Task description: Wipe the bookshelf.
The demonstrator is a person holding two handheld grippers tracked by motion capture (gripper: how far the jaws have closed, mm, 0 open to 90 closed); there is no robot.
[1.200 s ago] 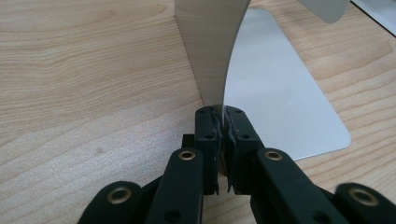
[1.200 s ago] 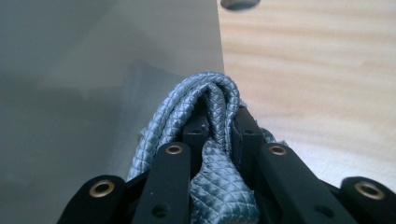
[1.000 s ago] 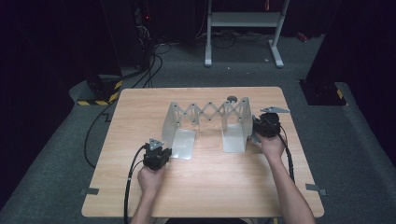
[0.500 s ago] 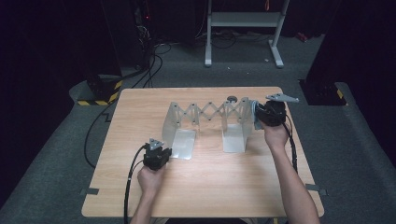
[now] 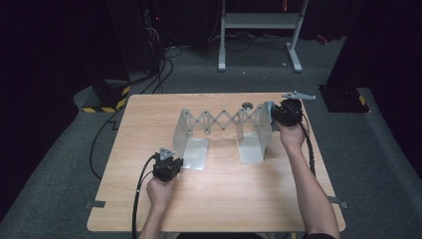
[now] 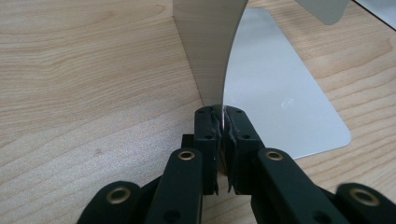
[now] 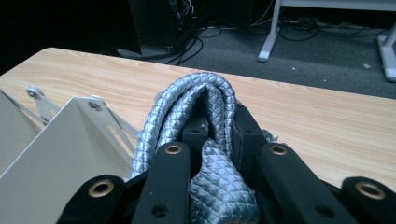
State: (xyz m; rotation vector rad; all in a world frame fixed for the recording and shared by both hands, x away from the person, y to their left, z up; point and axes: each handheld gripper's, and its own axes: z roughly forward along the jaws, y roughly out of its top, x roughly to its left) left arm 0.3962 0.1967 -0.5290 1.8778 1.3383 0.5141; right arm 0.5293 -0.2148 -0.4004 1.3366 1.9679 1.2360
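Observation:
A pale metal extendable rack [image 5: 221,122] with a scissor lattice stands in the middle of the wooden table [image 5: 224,199]. My left gripper [image 5: 180,162] is at the rack's left end, shut on the thin edge of its upright plate [image 6: 210,42], right where it meets the flat foot [image 6: 280,102]; its tips [image 6: 223,116] pinch the sheet. My right gripper [image 5: 273,112] is raised at the top of the rack's right end plate [image 7: 70,144]. It is shut on a doubled loop of silver braided cord [image 7: 196,98], which arches over the jaws [image 7: 219,121].
A small dark round object [image 5: 247,105] lies on the table behind the lattice. Grey carpet surrounds the table, with black cables [image 5: 159,64] and a white stand's feet [image 5: 259,35] beyond the far edge. Bare wood stretches along the near side.
My right gripper has risen and shifted toward the far edge, up to the top of the right end plate. The left gripper and rack have stayed put.

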